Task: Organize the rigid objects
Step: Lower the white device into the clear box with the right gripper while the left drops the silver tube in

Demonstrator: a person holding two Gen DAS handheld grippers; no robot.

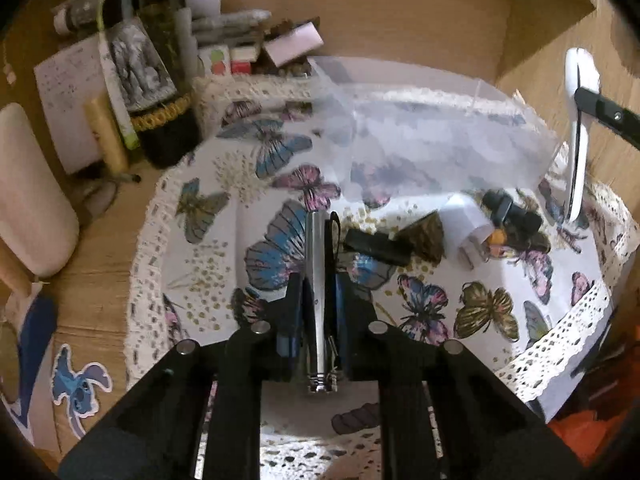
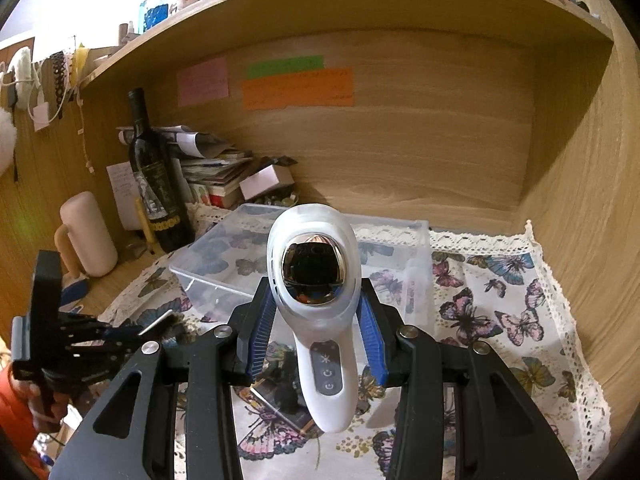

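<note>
My left wrist camera looks steeply down along its own fingers [image 1: 298, 312] onto the butterfly cloth [image 1: 208, 240], close above it, with the clear bin [image 1: 440, 120] just ahead. My right wrist camera sits higher and faces more level, toward the back wall of the wooden alcove [image 2: 420, 140], its own fingers [image 2: 262, 332] filling the lower frame. Both views share the cloth [image 2: 500, 320], the bin [image 2: 224, 256] and the wine bottle [image 1: 160, 80] [image 2: 154, 176] at left. Each camera also catches the other gripper at its edge: right one [image 1: 600, 108], left one [image 2: 120, 336]
</note>
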